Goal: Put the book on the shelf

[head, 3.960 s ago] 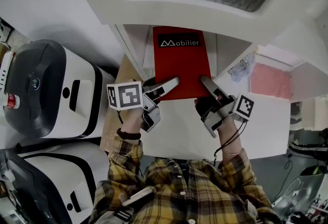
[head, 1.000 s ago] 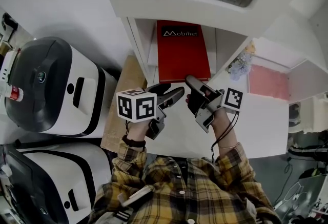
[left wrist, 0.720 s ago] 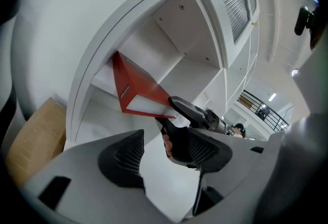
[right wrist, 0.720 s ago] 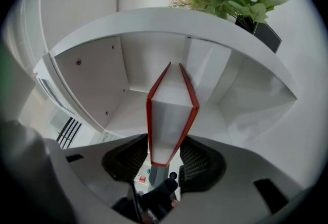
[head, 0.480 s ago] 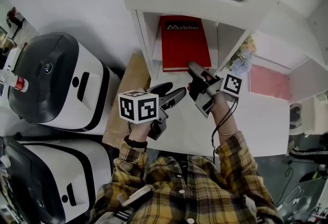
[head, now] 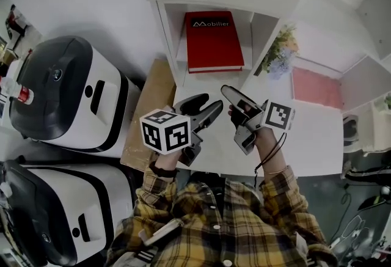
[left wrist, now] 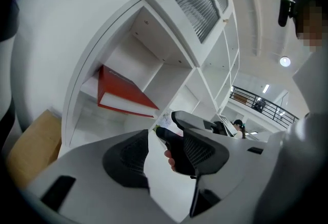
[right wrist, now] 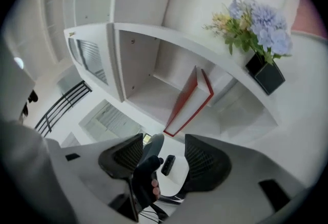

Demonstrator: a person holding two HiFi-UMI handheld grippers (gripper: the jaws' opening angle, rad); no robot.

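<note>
The red book [head: 212, 40] lies flat inside a compartment of the white shelf [head: 168, 33], spine toward me. Both grippers hover over the white tabletop, well short of the book. My left gripper [head: 204, 104] has nothing between its jaws, and they are closing. My right gripper [head: 235, 101] is also empty, its jaws opening. In the left gripper view the book [left wrist: 125, 96] rests on the shelf floor beyond my left gripper [left wrist: 164, 154]. The right gripper view shows the book [right wrist: 189, 97] past the parted jaws of my right gripper [right wrist: 164, 159].
Two white-and-black machines [head: 67, 95] stand at the left, with a brown board [head: 146, 119] between them and the shelf. A flower pot [head: 278, 52] sits right of the book's compartment, the flowers [right wrist: 256, 23] close by. A pink panel [head: 314, 85] lies farther right.
Both grippers have let the book go and drawn back from it toward the person. The book stays in the compartment, pushed farther in than several seconds ago.
</note>
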